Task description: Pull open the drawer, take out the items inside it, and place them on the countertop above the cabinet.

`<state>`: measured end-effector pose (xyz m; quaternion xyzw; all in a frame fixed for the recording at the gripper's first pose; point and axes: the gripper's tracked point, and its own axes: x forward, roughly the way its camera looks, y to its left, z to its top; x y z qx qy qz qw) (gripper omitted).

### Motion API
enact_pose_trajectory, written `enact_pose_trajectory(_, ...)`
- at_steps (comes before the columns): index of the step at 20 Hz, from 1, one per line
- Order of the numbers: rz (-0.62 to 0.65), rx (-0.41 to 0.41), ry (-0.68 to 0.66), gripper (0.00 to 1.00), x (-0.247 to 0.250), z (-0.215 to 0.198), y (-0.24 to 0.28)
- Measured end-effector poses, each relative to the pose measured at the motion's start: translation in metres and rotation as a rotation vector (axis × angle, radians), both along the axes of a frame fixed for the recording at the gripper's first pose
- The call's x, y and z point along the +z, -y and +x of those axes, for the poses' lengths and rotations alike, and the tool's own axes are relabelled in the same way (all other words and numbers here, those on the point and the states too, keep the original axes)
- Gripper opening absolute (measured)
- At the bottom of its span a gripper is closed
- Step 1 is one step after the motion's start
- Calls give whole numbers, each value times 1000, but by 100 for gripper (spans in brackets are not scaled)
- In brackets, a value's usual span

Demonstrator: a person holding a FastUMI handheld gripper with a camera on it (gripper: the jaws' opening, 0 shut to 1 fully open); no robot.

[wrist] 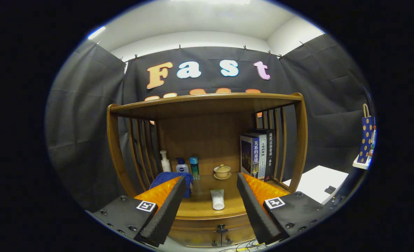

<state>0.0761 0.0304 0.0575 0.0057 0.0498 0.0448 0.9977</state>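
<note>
Gripper (212, 180) jaws spread wide, pinching nothing, hanging in front of the wooden cabinet (207, 105). Drawer (214, 232) sits below the counter (200, 206), looks closed, dark knob (222, 230) low between the fingers. On the counter between the fingers: white tube (217, 198) lying flat. Beyond it, near the back panel: lidded cup on a saucer (222, 171). Left of that, in a row: teal bottle (194, 167), blue-capped white bottle (181, 165), white pump bottle (164, 161). Blue cloth item (168, 178) partly hidden behind the left finger. Books (258, 154) upright at the right side. White surface (319, 182) off to the right of the cabinet; dotted blue bag (366, 140) further right.
</note>
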Motion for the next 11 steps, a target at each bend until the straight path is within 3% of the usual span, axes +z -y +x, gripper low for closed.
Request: enact_pose_trajectory(11, 2, -3, -2, 97, 0, -8, -7)
